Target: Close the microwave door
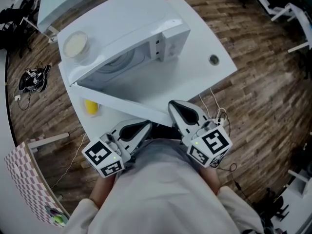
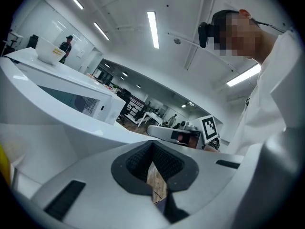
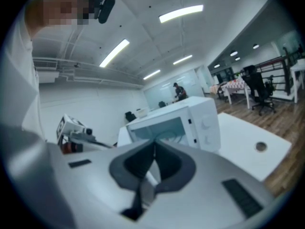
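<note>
Left hand-held gripper [image 1: 146,126] and right hand-held gripper [image 1: 174,106] hang clenched and empty by my waist, ready to push the open microwave door [image 1: 127,95].

We saw a brown wood-plank floor [image 1: 258,96] under a white table [image 1: 207,35] with a round grommet [image 1: 213,59] set in its top. A second pale table [image 1: 56,4] lay beyond. A tangle of dark cables [image 1: 33,79] sat on the floor to the left, and a pink-checked panel [image 1: 24,177] stood nearer. Overhead, long strip lights [image 2: 153,29] crossed a white ceiling [image 3: 143,27]. Dark office chairs [image 3: 259,92] stood farther off.
</note>
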`<action>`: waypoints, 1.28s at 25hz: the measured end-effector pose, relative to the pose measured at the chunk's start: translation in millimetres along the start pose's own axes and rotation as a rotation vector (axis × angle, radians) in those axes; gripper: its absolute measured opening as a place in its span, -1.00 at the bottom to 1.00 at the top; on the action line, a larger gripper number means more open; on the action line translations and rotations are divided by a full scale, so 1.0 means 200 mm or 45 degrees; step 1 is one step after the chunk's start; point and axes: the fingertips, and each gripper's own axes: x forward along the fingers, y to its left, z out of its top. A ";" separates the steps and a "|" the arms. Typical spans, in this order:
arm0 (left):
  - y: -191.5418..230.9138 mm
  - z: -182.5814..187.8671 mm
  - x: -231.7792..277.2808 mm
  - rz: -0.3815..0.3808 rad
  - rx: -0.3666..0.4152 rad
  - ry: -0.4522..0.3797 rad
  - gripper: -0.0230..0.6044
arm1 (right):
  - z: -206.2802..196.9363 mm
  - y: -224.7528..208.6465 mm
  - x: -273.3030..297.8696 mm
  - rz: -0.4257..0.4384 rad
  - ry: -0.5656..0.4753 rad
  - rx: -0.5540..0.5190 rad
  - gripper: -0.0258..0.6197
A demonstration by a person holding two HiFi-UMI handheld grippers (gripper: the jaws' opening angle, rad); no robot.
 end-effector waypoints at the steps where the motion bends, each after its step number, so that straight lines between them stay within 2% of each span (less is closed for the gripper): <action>1: 0.00 0.00 0.01 0.005 -0.001 -0.001 -0.88 | 0.00 -0.01 0.00 0.007 0.001 -0.002 -0.85; 18: 0.02 -0.01 0.03 0.067 0.004 -0.080 -0.88 | 0.00 -0.02 0.03 0.074 -0.001 -0.025 -0.85; 32: -0.02 0.00 0.06 0.051 0.021 -0.098 -0.88 | 0.02 -0.02 -0.02 0.082 0.006 -0.031 -0.85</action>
